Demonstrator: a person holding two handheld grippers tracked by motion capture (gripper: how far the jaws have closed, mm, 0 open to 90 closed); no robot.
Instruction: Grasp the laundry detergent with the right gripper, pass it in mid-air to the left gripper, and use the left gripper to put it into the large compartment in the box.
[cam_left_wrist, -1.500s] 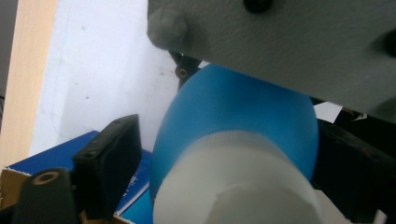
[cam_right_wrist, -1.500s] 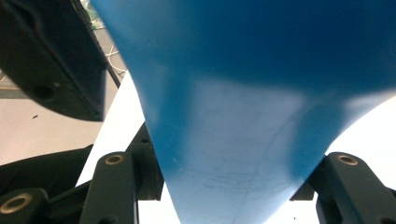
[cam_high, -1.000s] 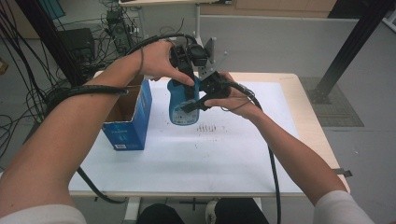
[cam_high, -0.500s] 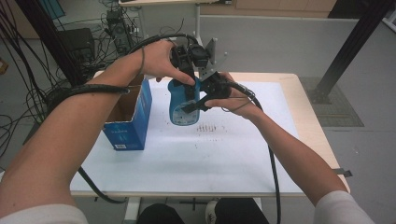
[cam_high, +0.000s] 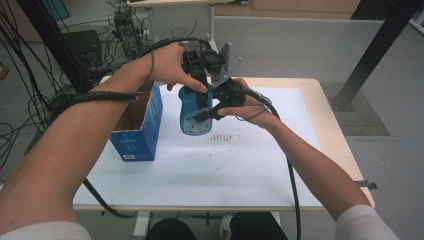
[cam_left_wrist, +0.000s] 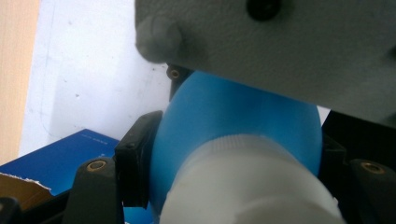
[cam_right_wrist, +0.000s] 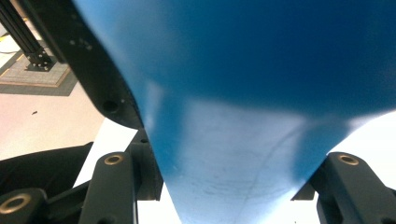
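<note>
A blue bottle (cam_high: 192, 117) with a white cap (cam_left_wrist: 247, 182) is held upright just over the white table top (cam_high: 225, 170), near its far middle. My left gripper (cam_high: 198, 92) comes down from above and is shut on the bottle's upper part; in the left gripper view (cam_left_wrist: 233, 158) its black jaws press the blue shoulder (cam_left_wrist: 233, 112) on both sides, just below the cap. My right gripper (cam_high: 204, 114) reaches in from the right and is shut on the bottle's body (cam_right_wrist: 233, 93); in its own view (cam_right_wrist: 231, 186) both jaws hug the blue wall.
An open blue cardboard box (cam_high: 137, 125) stands to the left of the bottle, close to it, and its edge shows as the box (cam_left_wrist: 70, 154) below the left jaw. Black cables trail from both grippers. A black post (cam_high: 380, 45) rises at the far right.
</note>
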